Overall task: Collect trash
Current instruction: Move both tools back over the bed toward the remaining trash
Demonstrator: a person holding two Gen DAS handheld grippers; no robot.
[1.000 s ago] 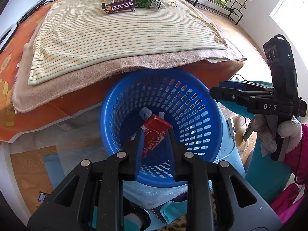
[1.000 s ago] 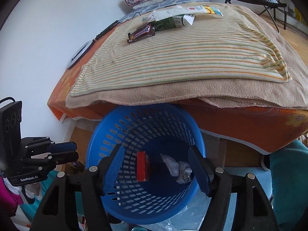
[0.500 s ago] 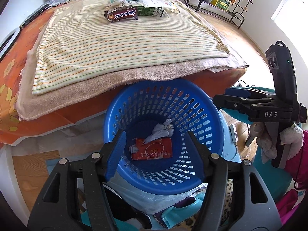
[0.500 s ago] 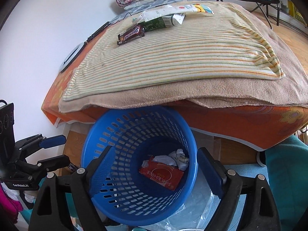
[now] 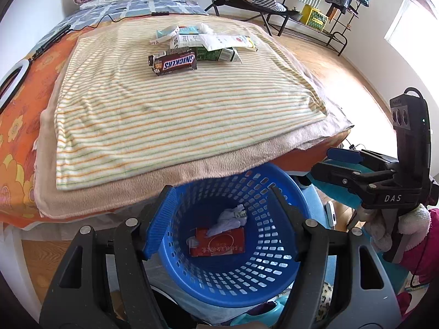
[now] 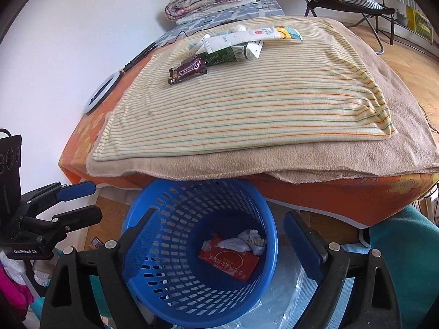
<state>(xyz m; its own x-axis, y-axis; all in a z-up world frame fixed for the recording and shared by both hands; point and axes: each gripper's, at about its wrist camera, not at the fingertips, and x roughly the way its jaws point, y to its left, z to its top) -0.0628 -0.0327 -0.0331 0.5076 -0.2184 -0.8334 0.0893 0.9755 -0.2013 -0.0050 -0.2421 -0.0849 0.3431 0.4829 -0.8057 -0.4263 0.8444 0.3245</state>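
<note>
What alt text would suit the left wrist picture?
An open left gripper hangs over a blue basket holding a red packet and a tissue. Behind, a Snickers bar and cartons lie on a bed.

The basket [image 5: 233, 246] stands on the floor against the bed's [image 5: 16, 126] near edge, directly beneath and between the fingers [image 5: 162, 219] of both grippers. In it a flat packet [image 5: 219, 244] lies on the bottom with a crumpled tissue [image 5: 229, 219] on its far edge. Beyond the fingertips a striped towel [image 5: 178, 115] covers the bed; at its far end lies a Snickers bar [image 5: 174, 61], with a carton [image 5: 216, 53] and wrappers [image 5: 214, 38] just behind it.
</note>
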